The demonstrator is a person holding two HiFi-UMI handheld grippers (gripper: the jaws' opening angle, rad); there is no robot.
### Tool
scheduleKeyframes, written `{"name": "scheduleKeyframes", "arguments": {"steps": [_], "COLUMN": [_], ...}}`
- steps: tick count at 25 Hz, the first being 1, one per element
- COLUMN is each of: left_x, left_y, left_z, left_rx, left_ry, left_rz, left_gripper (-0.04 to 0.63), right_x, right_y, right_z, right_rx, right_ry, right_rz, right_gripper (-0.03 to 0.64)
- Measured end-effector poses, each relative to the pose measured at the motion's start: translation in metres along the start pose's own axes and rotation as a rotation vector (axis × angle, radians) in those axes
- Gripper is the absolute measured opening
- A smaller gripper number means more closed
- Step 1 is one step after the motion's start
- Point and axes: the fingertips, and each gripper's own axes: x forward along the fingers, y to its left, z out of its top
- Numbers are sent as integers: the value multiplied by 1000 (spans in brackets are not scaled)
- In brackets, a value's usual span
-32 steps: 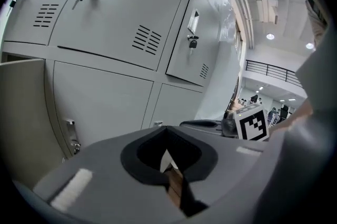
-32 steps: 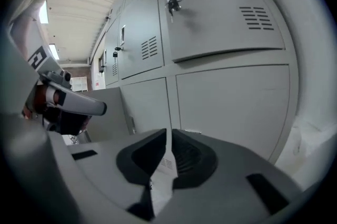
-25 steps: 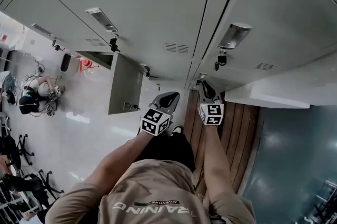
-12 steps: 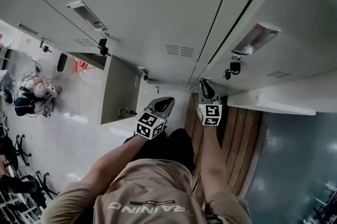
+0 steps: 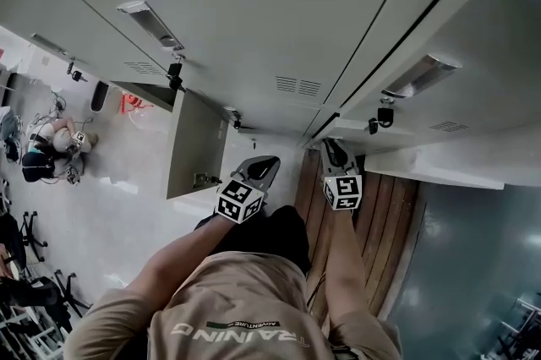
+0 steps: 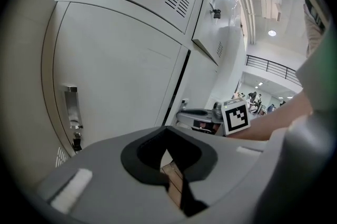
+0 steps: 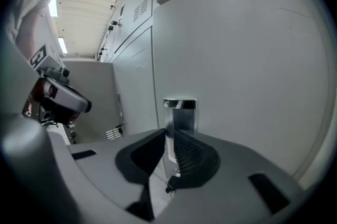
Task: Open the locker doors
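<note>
Grey locker doors (image 5: 254, 3) fill the top of the head view, each with a metal handle (image 5: 152, 22). My right gripper (image 5: 332, 149) reaches the low locker by the wooden strip. In the right gripper view (image 7: 171, 152) its ribbed pads are closed round the edge of a steel handle (image 7: 180, 111), and that door's edge (image 5: 347, 128) stands slightly ajar. My left gripper (image 5: 264, 162) hangs beside it, away from the doors. Its jaws (image 6: 176, 186) are together and hold nothing. Another handle (image 6: 72, 107) shows at the left of the left gripper view.
One locker door (image 5: 196, 147) to the left stands wide open over the shiny floor. A key lock (image 5: 385, 115) hangs under the right-hand handle (image 5: 420, 75). A wooden slatted strip (image 5: 380, 215) runs below the right lockers. Far left, a person (image 5: 51, 147) sits on the floor among gear.
The head view has shifted slightly. The right gripper has edged down and right at the handle, and a pale gap has appeared along that door's edge. The left gripper has barely moved.
</note>
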Motion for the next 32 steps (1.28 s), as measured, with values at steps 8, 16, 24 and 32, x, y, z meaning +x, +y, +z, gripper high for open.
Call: {"name": "scheduleKeyframes", "arguments": {"steps": [8,16,24,32], "left_x": [-27,-40,-37,-56], "left_y": [-32,-74,-107,-99], "left_z": [15,22,34,53], "left_rx": [11,19,23,74], "left_ry": [46,76,62,48], "left_rz": [-35,-84,-106,-60], "left_gripper": [6,6,6,6], "right_x": [-93,-181,-176,-131], "right_y": [27,39,65,54], "right_z": [-31,-56,-26,7], "right_rx": [102,203,220,245], "right_ry": [40,92,36,-27], "right_rz": [-74,-209,-192,-388], "right_gripper": [32,32,32,11]}}
